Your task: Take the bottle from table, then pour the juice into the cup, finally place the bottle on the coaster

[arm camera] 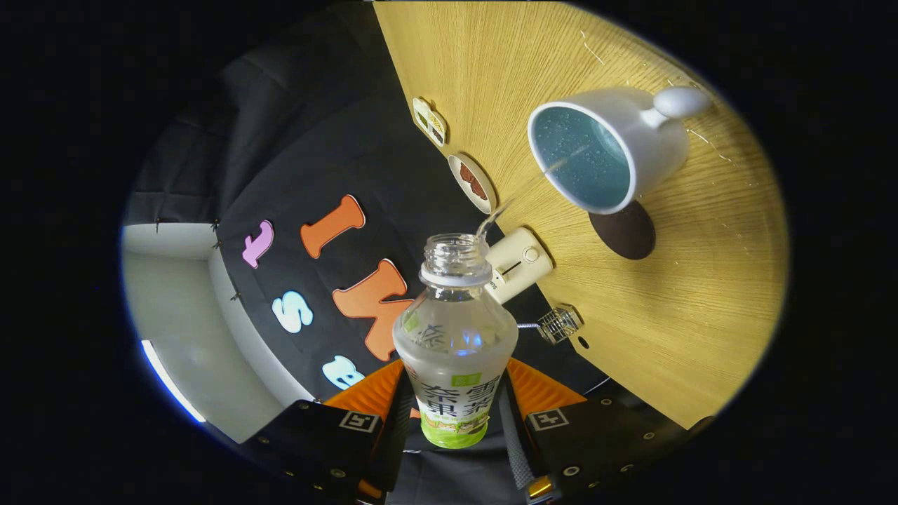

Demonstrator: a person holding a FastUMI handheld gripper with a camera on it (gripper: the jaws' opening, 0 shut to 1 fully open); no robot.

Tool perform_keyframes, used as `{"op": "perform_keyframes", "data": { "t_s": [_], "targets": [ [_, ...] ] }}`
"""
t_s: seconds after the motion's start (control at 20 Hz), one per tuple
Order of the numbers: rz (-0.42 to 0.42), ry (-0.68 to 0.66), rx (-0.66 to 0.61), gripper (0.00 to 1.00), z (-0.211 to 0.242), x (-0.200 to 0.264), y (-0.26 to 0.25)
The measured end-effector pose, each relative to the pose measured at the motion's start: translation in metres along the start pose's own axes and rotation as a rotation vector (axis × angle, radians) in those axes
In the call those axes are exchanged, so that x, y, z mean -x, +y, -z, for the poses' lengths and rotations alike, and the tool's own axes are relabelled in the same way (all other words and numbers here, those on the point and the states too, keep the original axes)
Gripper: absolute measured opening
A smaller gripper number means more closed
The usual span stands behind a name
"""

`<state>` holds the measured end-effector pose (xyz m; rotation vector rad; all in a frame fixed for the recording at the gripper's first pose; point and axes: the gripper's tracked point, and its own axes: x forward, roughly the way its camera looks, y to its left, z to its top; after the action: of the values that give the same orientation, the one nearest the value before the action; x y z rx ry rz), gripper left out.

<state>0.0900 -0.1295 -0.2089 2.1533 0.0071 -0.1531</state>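
My gripper (pixel 454 403) is shut on an uncapped clear plastic bottle (pixel 454 337) with a white and green label, held between the two fingers and tipped toward the table. A thin stream of liquid (pixel 491 219) leaves the bottle's mouth toward a white cup (pixel 612 144) with a blue inside, which stands on the wooden table (pixel 673 294) beyond the fingers. Liquid and bubbles show inside the cup. A dark round coaster (pixel 626 230) lies on the table right beside the cup, on the side nearer the bottle.
Along the table's edge by the black cloth wall sit a small cream device (pixel 518 263), a round dish (pixel 471 182) with something brown, a small flat card (pixel 429 120) and a little wire basket (pixel 559 324). A pale wall shows beyond the cloth.
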Motion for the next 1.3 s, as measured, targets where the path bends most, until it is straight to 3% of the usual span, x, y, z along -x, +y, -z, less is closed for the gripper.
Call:
{"op": "perform_keyframes", "data": {
  "t_s": [0.3,0.55,0.8,1.05,1.3],
  "targets": [
    [0.007,0.006,0.031,0.62,0.003,0.001,-0.006],
    [0.033,-0.01,0.152,0.62,-0.006,0.002,-0.01],
    [0.082,-0.005,0.471,0.62,0.0,-0.004,-0.008],
    [0.207,-0.014,0.869,0.62,0.001,-0.011,-0.015],
    [0.248,-0.047,1.144,0.62,0.003,-0.007,0.005]
  ]
}}
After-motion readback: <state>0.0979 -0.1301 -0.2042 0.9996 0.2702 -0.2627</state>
